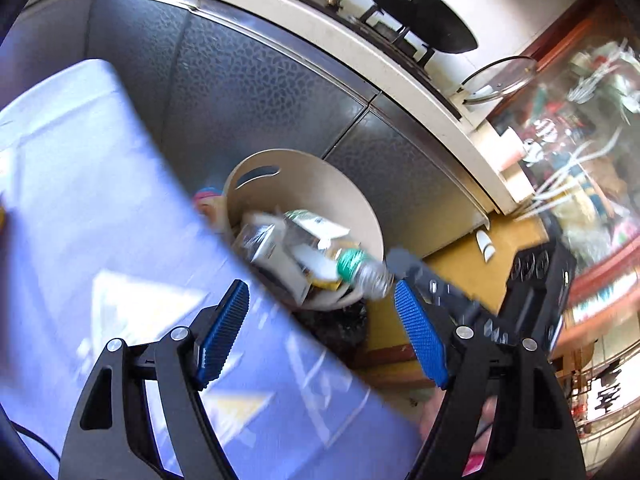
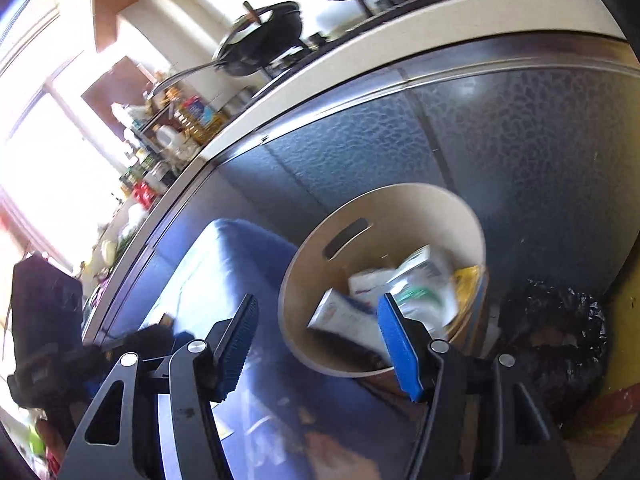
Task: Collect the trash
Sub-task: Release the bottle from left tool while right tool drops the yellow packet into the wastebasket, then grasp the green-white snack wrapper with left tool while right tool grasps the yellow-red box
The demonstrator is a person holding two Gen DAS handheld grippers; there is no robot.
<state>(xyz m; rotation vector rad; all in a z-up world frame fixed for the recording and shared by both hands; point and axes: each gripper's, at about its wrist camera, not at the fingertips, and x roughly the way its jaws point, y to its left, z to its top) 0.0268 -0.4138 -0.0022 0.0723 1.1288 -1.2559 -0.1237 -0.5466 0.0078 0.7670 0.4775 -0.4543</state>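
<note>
A round beige bin [image 1: 320,176] stands on the floor beside the blue-clothed table [image 1: 100,200]. It holds white cartons [image 1: 280,256] and a clear plastic bottle with a green label [image 1: 360,270], which lies blurred at the near rim. My left gripper [image 1: 320,332] is open and empty above the table edge. The right gripper's black fingers [image 1: 408,266] reach in from the right, just beside the bottle. In the right wrist view, my right gripper [image 2: 320,344] hangs open over the bin [image 2: 420,216], with blurred cartons [image 2: 344,312] below and nothing between its pads.
Grey patterned cabinet doors [image 1: 260,88] back the bin, under a pale counter with a stove, a black wok [image 1: 420,12] and a glass lid [image 1: 500,76]. A crumpled black bag [image 2: 552,332] lies on the yellow floor [image 1: 472,264] right of the bin.
</note>
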